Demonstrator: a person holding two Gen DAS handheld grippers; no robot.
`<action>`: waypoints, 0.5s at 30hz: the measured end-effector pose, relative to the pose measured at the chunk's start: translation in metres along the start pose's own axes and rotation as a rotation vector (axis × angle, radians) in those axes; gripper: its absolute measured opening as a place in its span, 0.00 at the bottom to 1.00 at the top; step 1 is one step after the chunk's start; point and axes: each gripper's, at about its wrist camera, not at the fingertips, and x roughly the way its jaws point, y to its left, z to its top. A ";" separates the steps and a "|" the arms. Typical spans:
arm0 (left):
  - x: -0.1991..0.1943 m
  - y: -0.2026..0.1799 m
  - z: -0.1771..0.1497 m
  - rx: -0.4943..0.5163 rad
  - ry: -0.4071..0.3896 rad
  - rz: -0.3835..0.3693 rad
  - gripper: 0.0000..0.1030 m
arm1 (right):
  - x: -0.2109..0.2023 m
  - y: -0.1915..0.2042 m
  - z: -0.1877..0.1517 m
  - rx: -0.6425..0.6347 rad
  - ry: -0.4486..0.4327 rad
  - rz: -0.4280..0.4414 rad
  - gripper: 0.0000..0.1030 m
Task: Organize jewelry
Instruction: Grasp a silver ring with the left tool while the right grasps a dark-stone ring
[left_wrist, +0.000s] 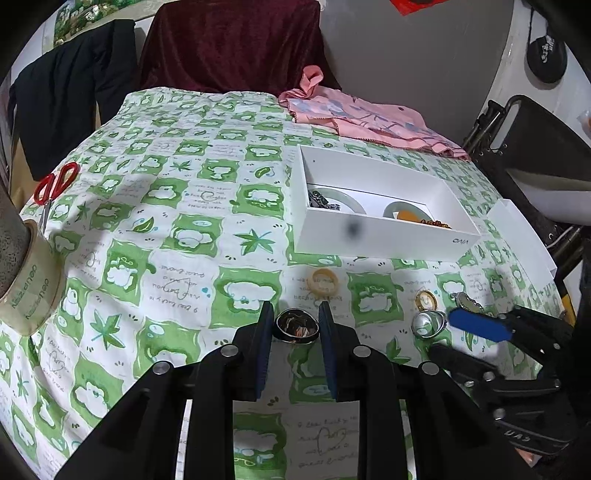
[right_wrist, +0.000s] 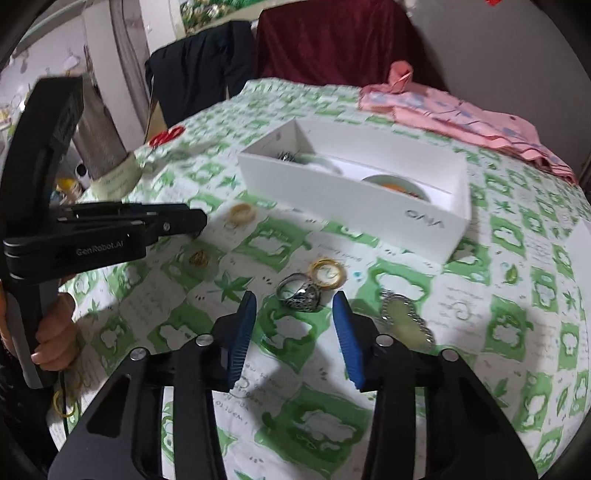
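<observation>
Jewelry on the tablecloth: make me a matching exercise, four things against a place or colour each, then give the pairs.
Things
1. scissors
2. white box
3. pink cloth
4. silver ring

Descriptions
A. ahead of the open right tongs, on the tablecloth
B. red handles, at the table's left edge
C. bunched at the far edge, beyond the box
D. holds jewelry already

Pairs: 1-B, 2-D, 3-C, 4-A

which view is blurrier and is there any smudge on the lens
Right wrist view is softer overall, motion-blurred on the white box and tablecloth; left wrist view is sharper, with a dark blurry spot over the box front wall, though the right hand-held gripper smears there.
</observation>
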 end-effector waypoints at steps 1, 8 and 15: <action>0.001 0.000 0.000 -0.001 0.003 -0.001 0.24 | 0.004 0.001 0.002 -0.007 0.014 -0.004 0.40; 0.003 -0.002 -0.001 0.011 0.006 0.000 0.24 | 0.010 0.005 0.007 -0.032 0.020 -0.018 0.26; 0.002 -0.005 -0.002 0.025 -0.001 0.000 0.24 | -0.006 0.003 0.000 -0.008 -0.037 0.021 0.26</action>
